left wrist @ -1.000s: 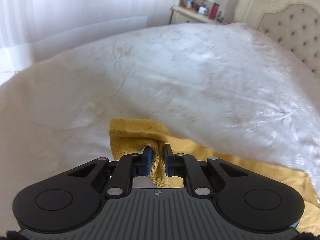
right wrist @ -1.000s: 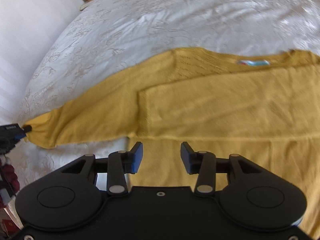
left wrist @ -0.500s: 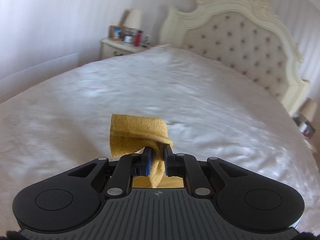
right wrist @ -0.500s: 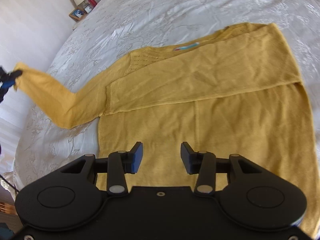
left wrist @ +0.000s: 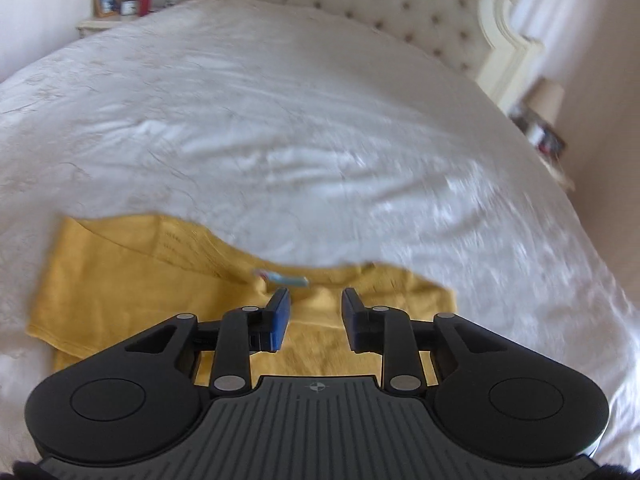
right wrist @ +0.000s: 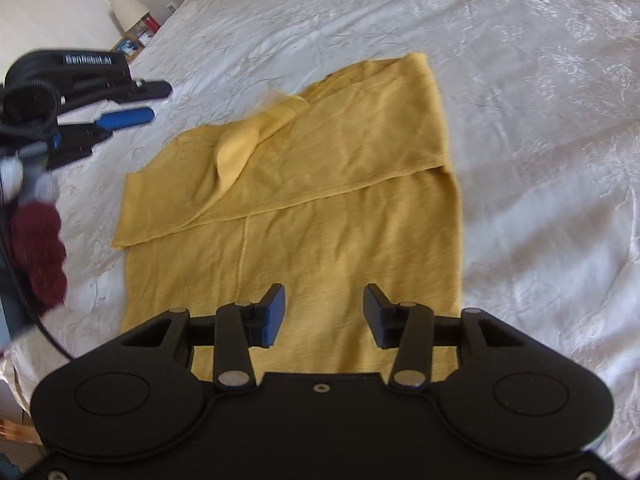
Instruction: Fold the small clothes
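Mustard-yellow knit fills the lower part of the left wrist view: the sweater (left wrist: 132, 292) lies flat on the white bedspread (left wrist: 320, 140), its neckline label (left wrist: 282, 278) just ahead of the fingertips. The left gripper (left wrist: 315, 306) hangs over the garment with its fingers spread wide and nothing between them. Beyond the bed stand a tufted headboard (left wrist: 400, 12) and a bedside lamp (left wrist: 546, 98). In the right wrist view the sweater (right wrist: 320, 240) is spread lengthwise, one sleeve (right wrist: 256, 136) laid loosely across the folded upper part. The right gripper (right wrist: 324, 312) sits over the near hem, fingers wide apart and holding nothing. At the left edge the left gripper (right wrist: 132, 104) shows from the side, apart from the cloth.
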